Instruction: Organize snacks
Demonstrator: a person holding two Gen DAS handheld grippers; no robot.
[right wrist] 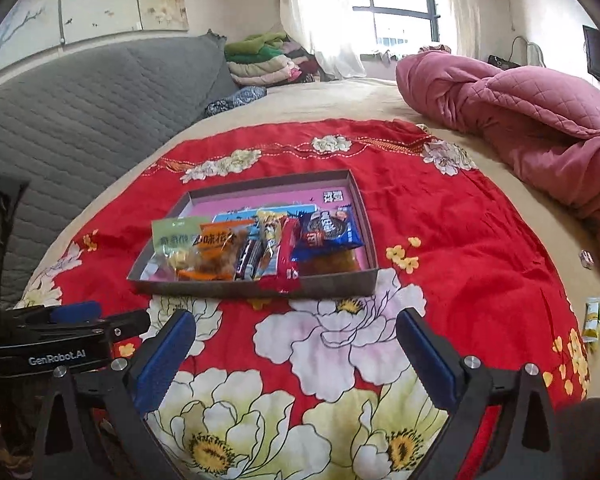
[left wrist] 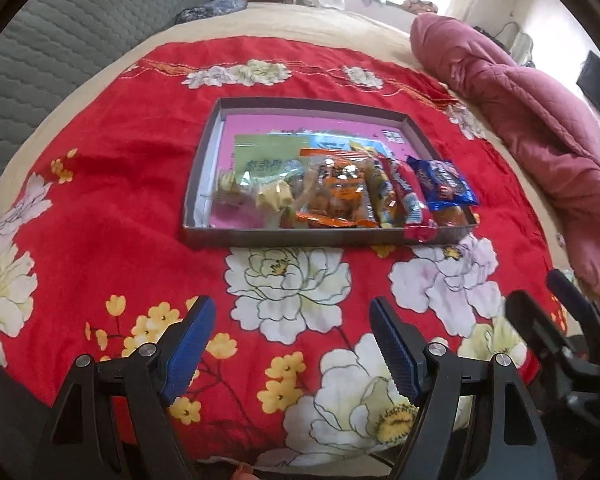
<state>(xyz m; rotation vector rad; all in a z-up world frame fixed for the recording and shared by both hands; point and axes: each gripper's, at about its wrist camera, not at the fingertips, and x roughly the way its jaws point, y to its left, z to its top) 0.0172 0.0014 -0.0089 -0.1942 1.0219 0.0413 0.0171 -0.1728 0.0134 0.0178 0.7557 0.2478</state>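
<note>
A shallow grey cardboard box [left wrist: 292, 238] [right wrist: 260, 286] lies on a red floral cloth [left wrist: 120, 200] [right wrist: 440, 220] spread over a bed. Inside it, snack packets lie side by side: a green packet [left wrist: 260, 160] [right wrist: 172, 236], an orange packet [left wrist: 336, 196] [right wrist: 216, 248], a red bar [left wrist: 408, 200] [right wrist: 286, 256] and a blue cookie pack [left wrist: 444, 184] [right wrist: 328, 232]. My left gripper [left wrist: 291, 312] [right wrist: 100, 318] hovers open over the cloth, short of the box's near wall, holding nothing. My right gripper [right wrist: 296, 320] [left wrist: 540, 292] stands beside it on the right, open wide and also empty.
A bunched pink quilt [left wrist: 540, 128] [right wrist: 520, 108] lies along the right of the bed. A grey quilted headboard [left wrist: 60, 40] [right wrist: 80, 108] rises on the left. Small green and yellow packets [right wrist: 596, 316] lie off the cloth at the right edge. Folded clothes [right wrist: 268, 60] are stacked at the back.
</note>
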